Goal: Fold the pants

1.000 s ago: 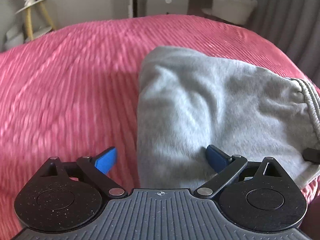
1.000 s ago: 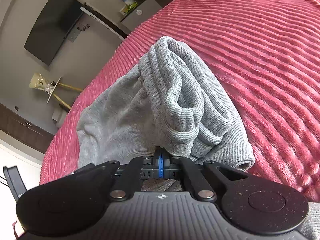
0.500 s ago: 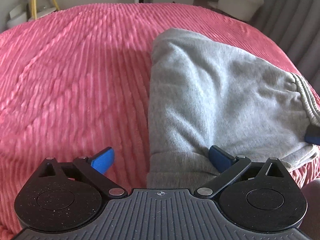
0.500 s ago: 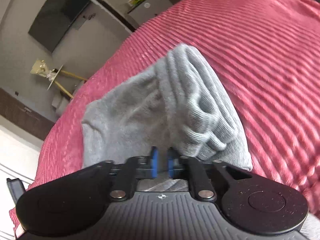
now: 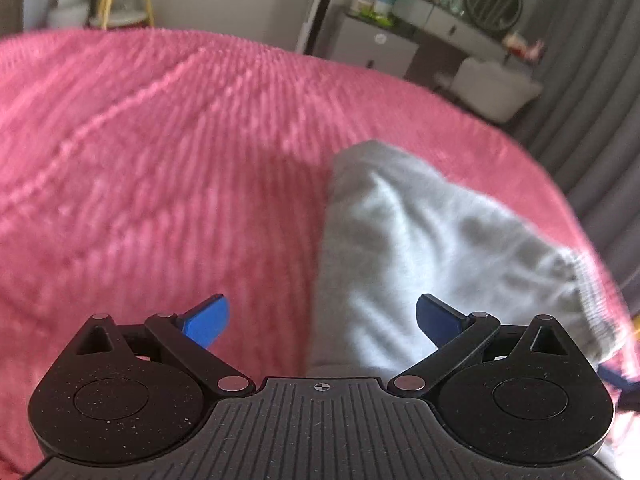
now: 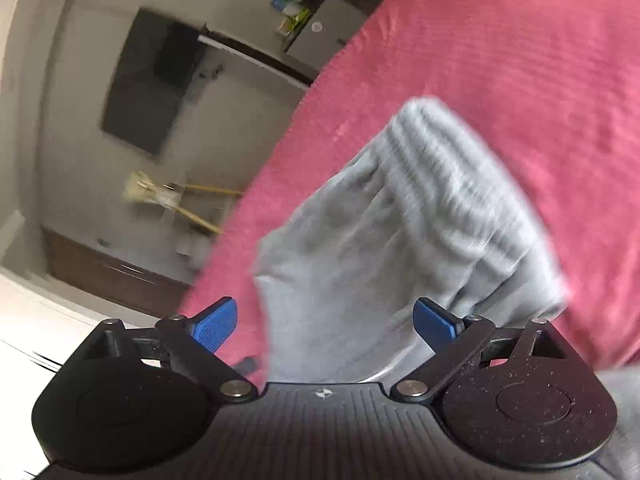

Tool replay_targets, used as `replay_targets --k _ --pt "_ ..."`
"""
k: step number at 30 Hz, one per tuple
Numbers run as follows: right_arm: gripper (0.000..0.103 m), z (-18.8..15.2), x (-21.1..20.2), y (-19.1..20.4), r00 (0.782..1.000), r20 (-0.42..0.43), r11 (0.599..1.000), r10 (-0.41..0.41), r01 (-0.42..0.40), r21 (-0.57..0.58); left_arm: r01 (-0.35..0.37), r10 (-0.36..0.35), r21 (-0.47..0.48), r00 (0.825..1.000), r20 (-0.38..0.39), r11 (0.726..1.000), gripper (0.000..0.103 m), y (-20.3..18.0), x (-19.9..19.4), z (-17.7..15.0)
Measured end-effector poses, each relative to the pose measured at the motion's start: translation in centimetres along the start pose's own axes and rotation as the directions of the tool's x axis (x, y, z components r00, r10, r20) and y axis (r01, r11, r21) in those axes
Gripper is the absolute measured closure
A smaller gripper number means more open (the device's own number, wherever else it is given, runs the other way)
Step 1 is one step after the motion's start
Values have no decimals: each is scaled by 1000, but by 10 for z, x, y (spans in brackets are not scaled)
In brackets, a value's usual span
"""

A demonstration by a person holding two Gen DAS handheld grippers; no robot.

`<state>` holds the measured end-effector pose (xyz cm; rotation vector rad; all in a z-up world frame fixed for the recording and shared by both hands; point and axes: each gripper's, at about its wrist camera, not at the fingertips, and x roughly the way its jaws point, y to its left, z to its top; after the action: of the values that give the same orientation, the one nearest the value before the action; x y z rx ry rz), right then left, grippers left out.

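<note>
At the bottom of each wrist view, the left tongs (image 5: 322,320) and the right tongs (image 6: 324,322) stand wide apart, gripping nothing. Beyond them the folded grey pants (image 5: 432,256) lie right of centre on the pink ribbed bed (image 5: 160,168). No writing is legible.

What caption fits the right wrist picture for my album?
Open right gripper above folded grey pants on a pink bedspread.
</note>
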<state>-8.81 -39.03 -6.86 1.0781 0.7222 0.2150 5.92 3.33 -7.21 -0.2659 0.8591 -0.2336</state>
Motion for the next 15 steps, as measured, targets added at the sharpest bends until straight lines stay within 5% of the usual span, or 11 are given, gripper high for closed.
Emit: replay_targets --k 6,9,15 --pt "8 -15 34 13 992 -92 996 82 -84 -22 125 -140 -98 976 -168 987 1 5 23 -11" --pt "15 -17 50 4 992 -93 993 -89 82 -81 124 -151 -111 947 -283 986 1 2 37 -22" --pt "18 -14 32 -21 996 -80 999 -34 33 -16 125 -162 -136 937 -309 983 1 5 41 -22"
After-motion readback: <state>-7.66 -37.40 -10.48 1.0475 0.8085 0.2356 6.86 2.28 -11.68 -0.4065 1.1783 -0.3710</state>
